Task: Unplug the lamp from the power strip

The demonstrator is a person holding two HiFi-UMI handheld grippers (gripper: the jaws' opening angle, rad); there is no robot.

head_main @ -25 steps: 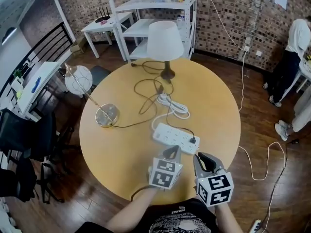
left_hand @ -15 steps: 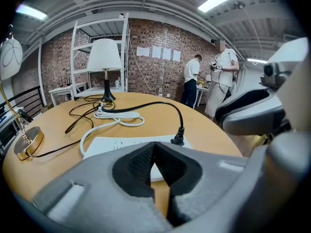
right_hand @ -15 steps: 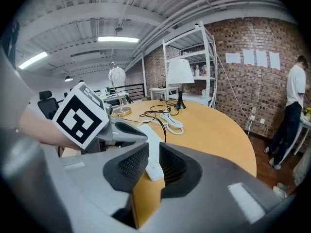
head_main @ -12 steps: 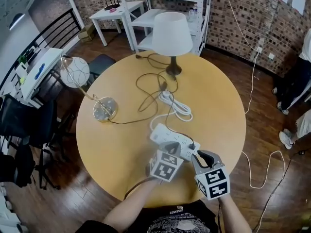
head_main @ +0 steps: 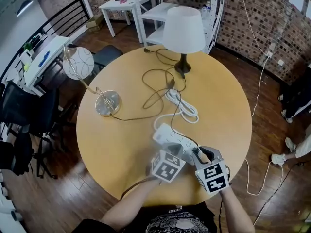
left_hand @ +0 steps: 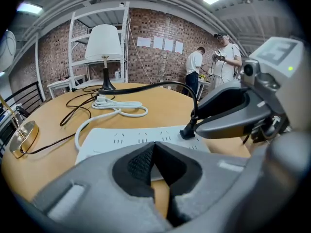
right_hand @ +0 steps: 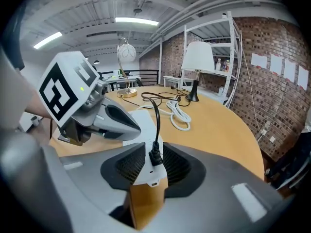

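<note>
The white power strip (head_main: pixel 167 135) lies on the round wooden table (head_main: pixel 121 144), near its front. A black plug (head_main: pixel 197 151) stands in the strip's right end, and its black cord (head_main: pixel 171 111) runs back toward the white-shaded lamp (head_main: pixel 183 30). My right gripper (head_main: pixel 201 154) has its jaws on either side of the plug (right_hand: pixel 155 155); they are opening, and the pads (right_hand: pixel 130 165) stand clear of it. My left gripper (head_main: pixel 172 149) is shut with nothing in it. Its tips (left_hand: pixel 154 144) sit at the strip's (left_hand: pixel 146 140) near edge.
A gold lamp with a glass globe (head_main: pixel 77 63) stands at the table's left on a round base (head_main: pixel 108 103). The strip's coiled white cord (head_main: pixel 182 106) lies mid-table. White shelves (head_main: pixel 160 11) stand behind. Two people (left_hand: pixel 197 69) stand far off by the brick wall.
Both grippers have moved forward to the power strip. The right gripper's jaws have come up around the plug and spread wider. The left gripper's tips have reached the strip.
</note>
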